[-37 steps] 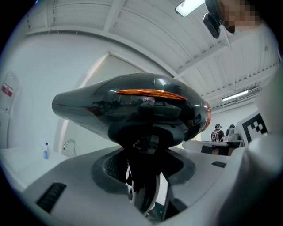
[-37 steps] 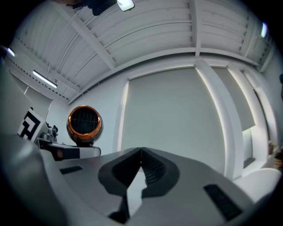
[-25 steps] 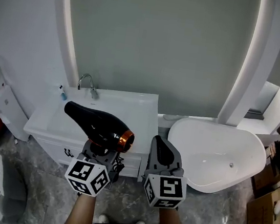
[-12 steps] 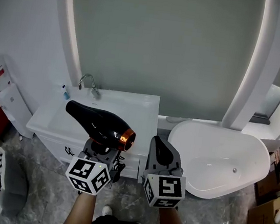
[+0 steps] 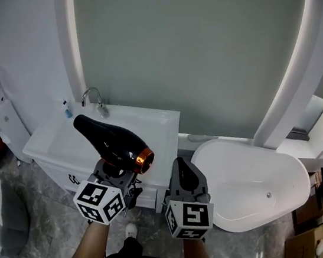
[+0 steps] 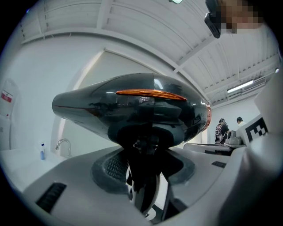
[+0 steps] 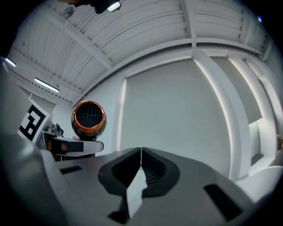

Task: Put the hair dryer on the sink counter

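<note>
The hair dryer (image 5: 112, 143) is glossy black with a copper-orange ring round its grilled wide end. It is held level in the air, its narrow nozzle to the left and its wide end to the right. Its handle points down, clamped in the left tongs (image 5: 117, 171). It shows over the near edge of the white sink bench (image 5: 162, 133), clear of it.

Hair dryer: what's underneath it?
The left gripper, clamped on its handle, with the sink counter beyond. The dryer hides part of that counter.
</note>
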Action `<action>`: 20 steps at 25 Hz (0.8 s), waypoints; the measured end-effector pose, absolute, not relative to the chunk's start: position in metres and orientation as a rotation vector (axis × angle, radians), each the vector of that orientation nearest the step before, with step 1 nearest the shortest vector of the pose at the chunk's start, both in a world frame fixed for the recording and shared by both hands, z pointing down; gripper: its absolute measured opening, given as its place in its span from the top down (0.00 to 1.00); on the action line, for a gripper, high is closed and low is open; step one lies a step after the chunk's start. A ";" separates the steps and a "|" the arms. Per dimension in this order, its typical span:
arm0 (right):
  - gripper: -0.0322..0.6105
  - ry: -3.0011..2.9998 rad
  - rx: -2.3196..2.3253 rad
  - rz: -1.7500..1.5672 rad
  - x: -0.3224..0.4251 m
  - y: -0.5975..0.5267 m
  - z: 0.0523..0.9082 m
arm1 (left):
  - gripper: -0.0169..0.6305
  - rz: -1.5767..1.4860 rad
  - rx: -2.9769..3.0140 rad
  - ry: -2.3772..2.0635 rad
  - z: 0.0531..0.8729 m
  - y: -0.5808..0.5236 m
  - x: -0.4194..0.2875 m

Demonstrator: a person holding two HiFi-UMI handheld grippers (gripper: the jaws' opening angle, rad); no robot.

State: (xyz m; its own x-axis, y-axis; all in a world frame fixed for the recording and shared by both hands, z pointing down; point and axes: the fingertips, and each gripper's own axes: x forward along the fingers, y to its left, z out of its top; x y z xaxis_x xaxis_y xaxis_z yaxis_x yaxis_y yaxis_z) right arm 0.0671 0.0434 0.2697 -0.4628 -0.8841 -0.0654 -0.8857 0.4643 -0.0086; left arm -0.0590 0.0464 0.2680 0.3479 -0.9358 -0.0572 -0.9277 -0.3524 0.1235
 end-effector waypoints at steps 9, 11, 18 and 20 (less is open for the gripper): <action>0.92 2.631 -1.640 0.058 0.048 -0.010 0.275 | 0.68 -0.207 2.531 -1.684 0.276 -0.010 -0.077; 0.92 2.632 -1.649 0.060 0.043 -0.024 0.277 | 0.68 -0.212 2.532 -1.674 0.278 -0.025 -0.082; 0.92 2.621 -1.705 0.057 0.035 -0.069 0.281 | 0.68 -0.219 2.531 -1.612 0.285 -0.073 -0.091; 0.92 2.615 -1.727 0.050 0.031 -0.082 0.283 | 0.68 -0.219 2.531 -1.588 0.287 -0.087 -0.096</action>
State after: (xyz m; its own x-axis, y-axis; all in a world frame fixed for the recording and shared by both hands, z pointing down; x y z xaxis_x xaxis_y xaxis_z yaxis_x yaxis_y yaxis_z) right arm 0.0308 -0.0821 0.2832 -0.3928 -0.9193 -0.0236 -0.9196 0.3923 0.0224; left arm -0.0957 -0.0867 0.2872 0.4303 -0.9015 -0.0461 -0.8802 -0.4304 0.1998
